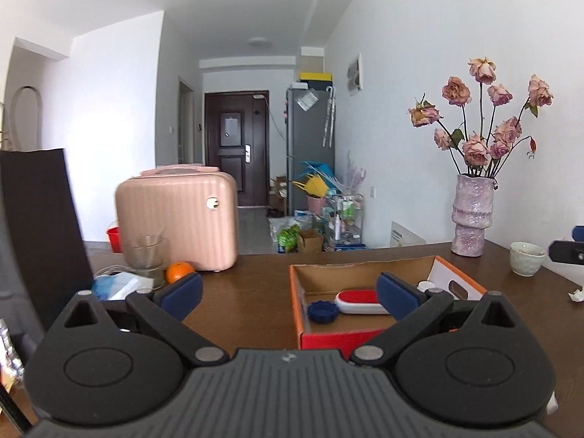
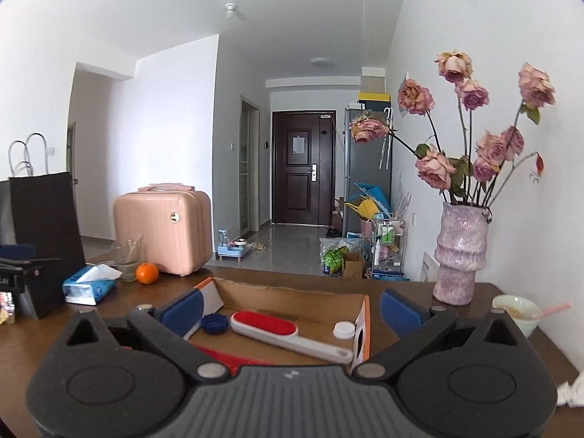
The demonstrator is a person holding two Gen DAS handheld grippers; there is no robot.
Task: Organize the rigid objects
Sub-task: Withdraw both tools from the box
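An open cardboard box [image 1: 297, 303] with orange and red sides stands on the brown table; it also shows in the right wrist view [image 2: 292, 301]. Inside lie a red and white lint brush [image 2: 277, 332] [image 1: 359, 301], a blue cap [image 2: 214, 323] [image 1: 322, 312] and a white cap [image 2: 344, 329] [image 1: 426, 285]. My left gripper [image 1: 290, 292] is open and empty, just before the box's left front. My right gripper [image 2: 292, 310] is open and empty, held over the box's near side.
A pink case [image 1: 179, 219], a glass [image 1: 146, 255], an orange [image 2: 146, 273], a tissue pack [image 2: 89, 284] and a black paper bag [image 2: 43, 226] stand at the left. A vase of dried roses [image 2: 460, 255] and a cup [image 2: 516, 312] stand at the right.
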